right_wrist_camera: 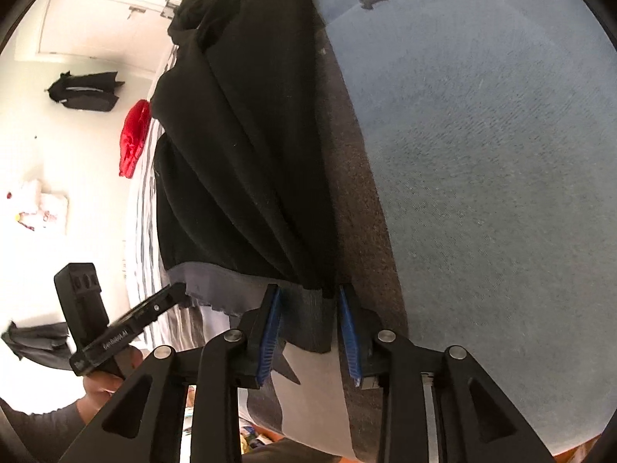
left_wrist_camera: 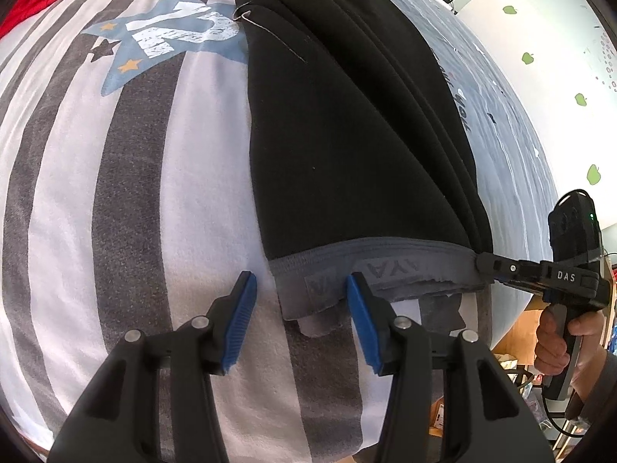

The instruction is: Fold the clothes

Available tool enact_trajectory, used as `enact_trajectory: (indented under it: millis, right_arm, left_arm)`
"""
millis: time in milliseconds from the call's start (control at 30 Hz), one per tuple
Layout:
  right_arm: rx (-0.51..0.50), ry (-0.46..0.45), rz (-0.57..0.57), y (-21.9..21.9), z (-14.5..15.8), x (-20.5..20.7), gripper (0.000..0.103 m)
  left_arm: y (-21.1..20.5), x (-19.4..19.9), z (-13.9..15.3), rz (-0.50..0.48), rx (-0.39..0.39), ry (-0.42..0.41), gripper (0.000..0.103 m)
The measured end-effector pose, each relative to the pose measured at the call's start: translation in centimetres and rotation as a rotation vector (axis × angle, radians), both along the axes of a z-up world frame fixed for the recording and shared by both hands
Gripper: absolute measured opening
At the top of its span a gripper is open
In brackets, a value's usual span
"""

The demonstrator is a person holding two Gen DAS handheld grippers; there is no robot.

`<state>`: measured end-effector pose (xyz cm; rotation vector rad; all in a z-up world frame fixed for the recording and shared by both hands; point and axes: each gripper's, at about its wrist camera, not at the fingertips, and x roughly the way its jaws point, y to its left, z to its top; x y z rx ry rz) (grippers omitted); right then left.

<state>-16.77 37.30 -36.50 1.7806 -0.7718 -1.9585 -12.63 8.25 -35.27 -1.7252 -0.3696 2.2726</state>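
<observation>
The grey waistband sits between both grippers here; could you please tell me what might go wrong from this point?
1. The left gripper is open over one waistband end; closing may catch the striped cover underneath.
2. The right gripper looks unclosed, so the black garment may slip when lifted.

Each gripper is built from black linkage arms joined by round silver pivot pins; the left gripper [left_wrist_camera: 300, 297] and right gripper [right_wrist_camera: 310, 324] carry ribbed blue pads [left_wrist_camera: 241, 320] on the inner finger faces; triangular cut-outs are seen in the outer arms. A black camera block with a green indicator light is mounted on the right unit, which is marked "DAS"; pale lettering is printed along the left unit's body. A dark grey sleeve [left_wrist_camera: 605, 378] is worn at each wrist.
</observation>
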Motion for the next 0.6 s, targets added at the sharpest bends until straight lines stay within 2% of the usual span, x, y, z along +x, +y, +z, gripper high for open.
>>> enact_trajectory:
  millis: [167,233,267,467,533,600]
  right_arm:
    - [0.005,0.035,0.037,-1.2,0.3,0.2,0.029]
    - [0.021,0.046,0.054,-1.8,0.3,0.3,0.015]
    - [0.025,0.051,0.06,-2.1,0.2,0.4,0.011]
    - [0.012,0.08,0.039,-2.1,0.5,0.9,0.007]
    - [0.017,0.095,0.039,-1.8,1.2,1.1,0.007]
    - [0.018,0.116,0.048,-1.8,2.1,1.4,0.007]
  left_arm:
    - [0.7,0.2,0.0,0.0,0.001,0.016,0.045]
    - [1.0,0.3,0.0,0.0,0.002,0.022,0.045]
    - [1.1,0.4,0.0,0.0,0.002,0.025,0.044]
    - [1.5,1.1,0.3,0.001,0.008,0.035,0.022]
    - [1.5,1.5,0.7,-0.006,0.01,0.041,0.01]
    - [1.6,2.0,1.7,-0.012,0.024,0.055,0.007]
